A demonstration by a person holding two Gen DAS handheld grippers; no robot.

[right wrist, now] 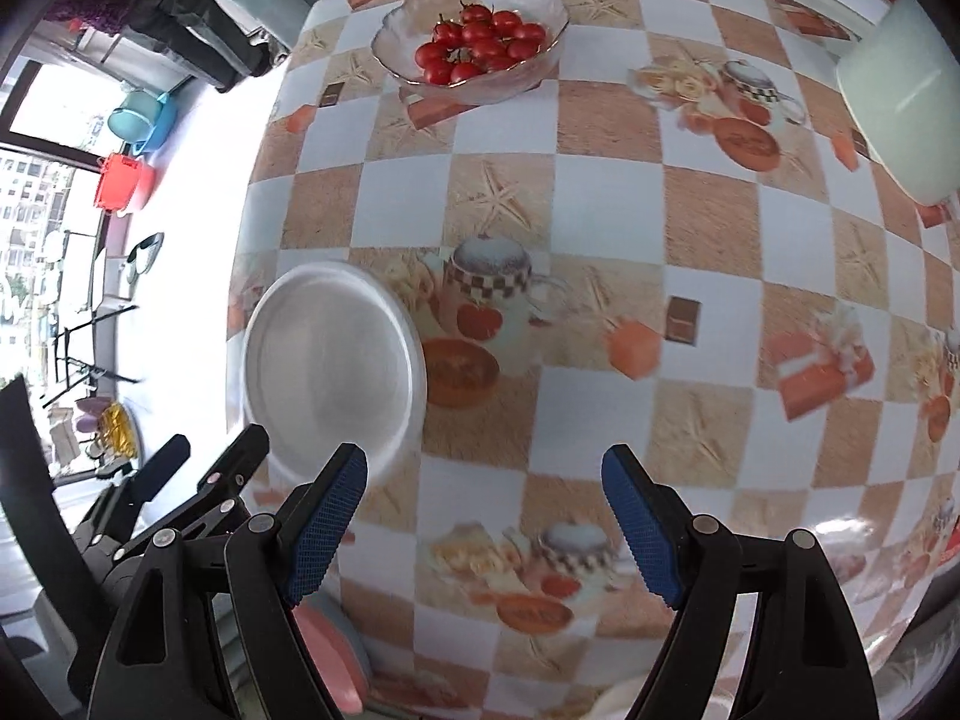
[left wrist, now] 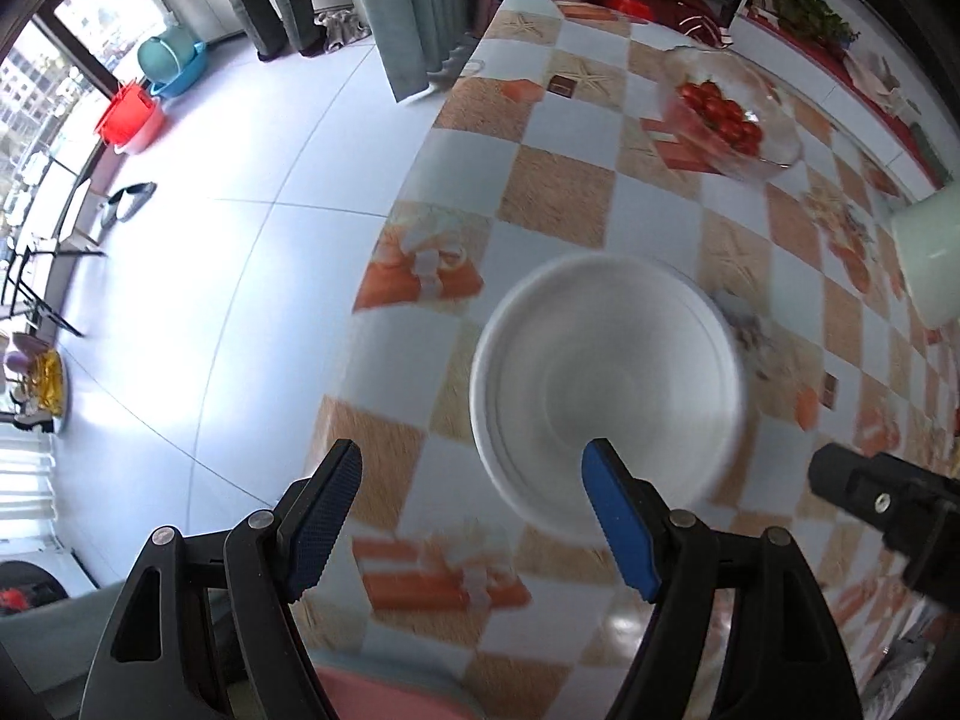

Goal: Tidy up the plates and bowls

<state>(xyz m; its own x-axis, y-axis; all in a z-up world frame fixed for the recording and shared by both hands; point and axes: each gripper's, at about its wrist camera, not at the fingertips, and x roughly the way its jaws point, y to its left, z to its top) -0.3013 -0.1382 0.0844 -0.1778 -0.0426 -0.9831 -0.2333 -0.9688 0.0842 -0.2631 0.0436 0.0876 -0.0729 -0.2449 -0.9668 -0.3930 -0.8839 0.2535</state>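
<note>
A white round plate lies near the left edge of the checkered table. My left gripper hovers above it, pointing down, jaws open and holding nothing; its right fingertip overlaps the plate's near rim in the picture. The right wrist view has the same plate at the left, beyond my left fingertip. My right gripper is open and holds nothing, over bare tablecloth. A pale green bowl stands at the right edge of both views.
A glass bowl of cherry tomatoes stands at the far side of the table. A pink chair seat sits at the near edge. White tiled floor lies left of the table, with coloured buckets and a standing person's legs beyond.
</note>
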